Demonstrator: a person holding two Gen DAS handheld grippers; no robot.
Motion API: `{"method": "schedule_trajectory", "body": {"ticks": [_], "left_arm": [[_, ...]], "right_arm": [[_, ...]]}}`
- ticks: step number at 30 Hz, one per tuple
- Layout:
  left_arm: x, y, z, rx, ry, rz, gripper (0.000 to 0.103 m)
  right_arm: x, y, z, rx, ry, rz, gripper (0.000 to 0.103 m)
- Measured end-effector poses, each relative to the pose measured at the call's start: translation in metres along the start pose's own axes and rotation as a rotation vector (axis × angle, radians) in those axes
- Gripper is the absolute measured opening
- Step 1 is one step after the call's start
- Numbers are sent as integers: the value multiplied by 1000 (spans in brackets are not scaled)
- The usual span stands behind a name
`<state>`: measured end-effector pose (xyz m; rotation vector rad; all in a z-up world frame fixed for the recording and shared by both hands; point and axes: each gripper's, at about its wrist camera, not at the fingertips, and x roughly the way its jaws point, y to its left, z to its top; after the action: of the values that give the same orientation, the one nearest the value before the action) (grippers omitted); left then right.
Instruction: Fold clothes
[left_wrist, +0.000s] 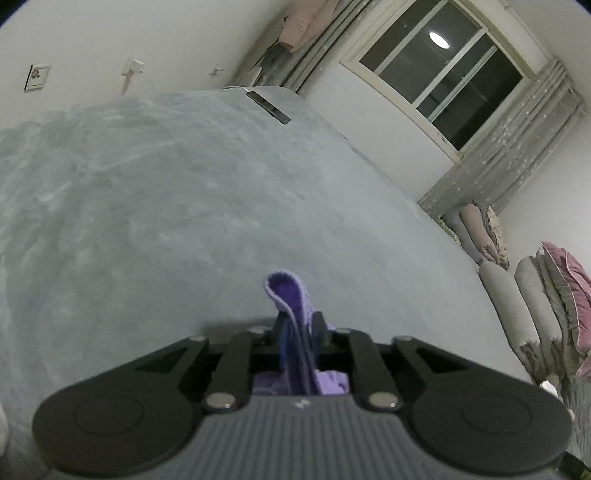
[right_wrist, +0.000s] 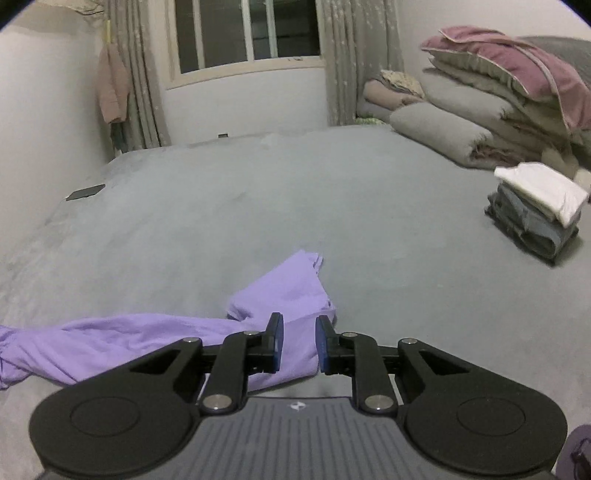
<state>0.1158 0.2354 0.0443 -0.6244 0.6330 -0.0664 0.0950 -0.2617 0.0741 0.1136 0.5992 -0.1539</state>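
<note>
**Lilac garment taken up at one edge, spread on the bed**

The left tool (left_wrist: 298, 334) is clenched on a fold of the soft lilac cotton garment (left_wrist: 291, 299); a loop of hemmed edge stands up between its pads. The right tool (right_wrist: 298, 341) has a visible gap between its blue pads, with lilac cloth showing in that gap — whether the pads press the cloth or merely hang above it cannot be told. In the right wrist view the garment (right_wrist: 155, 343) lies rumpled on the grey plush bed (right_wrist: 258, 206), one limb trailing away from the tool toward the frame's edge.

The cloth looks light, limp and easily creased; it should drape from any hold and slip little. A seam or hem corner would probably give the firmest hold, one per tool, so the panel hangs flat.

The garment's type and full outline are hidden — the tool body covers its near part. A stack of folded white and grey-blue clothes (right_wrist: 535, 206) sits well apart.
</note>
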Motion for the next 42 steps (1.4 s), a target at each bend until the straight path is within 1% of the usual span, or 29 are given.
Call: {"method": "schedule_trajectory", "body": {"ticks": [1,2,3,4,6,8,9,10,11,13,15,16,18,21,22,23,24,25,26,27,28,32,34,35,36,38,39,40,42], "left_arm": [[3,-2,1,3,-1,-8,29],[7,-5,1,10,-2,-18,35],[10,-7,1,18,-3,-27,48],[13,-10,1,28,-5,-35,53],[16,-18,-3,61,-14,-40,55],[18,-27,-9,91,-15,-11,54],[19,-30,-12,107,-17,4,47],[22,-33,-14,130,-22,16,18],[25,-37,-15,154,-26,28,3],[22,-45,-18,211,-73,30,4],[9,-56,-18,284,-145,0,4],[1,-62,-20,335,-171,-26,4],[-17,-76,-31,493,-160,-120,4],[-44,-96,-49,729,-141,-262,4],[-53,-103,-57,820,-118,-319,4],[-63,-108,-73,945,-46,-393,4],[-71,-112,-90,1057,26,-445,6],[-78,-115,-106,1153,96,-496,11],[-83,-114,-117,1200,156,-550,12],[-88,-112,-128,1246,217,-604,19],[-91,-111,-135,1270,259,-643,30],[-90,-103,-115,1106,207,-617,39],[-84,-98,-93,942,133,-533,75],[-80,-96,-81,860,104,-485,78],[-72,-92,-72,776,106,-419,77],[-55,-82,-57,605,146,-288,75],[-48,-77,-52,530,166,-227,71],[-42,-72,-52,483,189,-179,69],[-29,-62,-52,389,233,-82,68]], "right_arm": [[1,-2,-3,2,9,8,21],[2,-5,-6,4,18,16,23],[6,-5,-6,12,29,16,24],[9,-5,-5,20,40,16,25],[16,-4,-7,25,53,17,27],[21,0,-8,22,59,18,27],[23,0,-9,24,62,18,27],[25,1,-11,26,66,18,27],[26,1,-12,27,65,17,27],[28,1,-14,22,62,16,26],[29,7,-18,8,59,-12,13],[28,7,-18,7,53,-22,3],[25,6,-16,14,36,-26,3],[16,3,-11,38,13,0,3],[13,3,-10,42,11,14,3],[11,4,-8,45,9,27,3],[9,6,-7,44,13,49,3],[7,8,-6,43,18,71,4],[6,10,-6,37,27,91,4],[6,15,-6,24,37,104,4],[6,20,-7,11,47,117,4],[8,43,-11,-55,92,174,5],[7,55,-15,-86,129,231,10],[7,61,-17,-98,150,263,14],[7,68,-20,-103,171,306,14],[7,82,-27,-111,214,393,17],[8,89,-31,-116,235,436,17],[7,96,-35,-121,253,475,18],[7,110,-43,-130,292,543,18]]}}
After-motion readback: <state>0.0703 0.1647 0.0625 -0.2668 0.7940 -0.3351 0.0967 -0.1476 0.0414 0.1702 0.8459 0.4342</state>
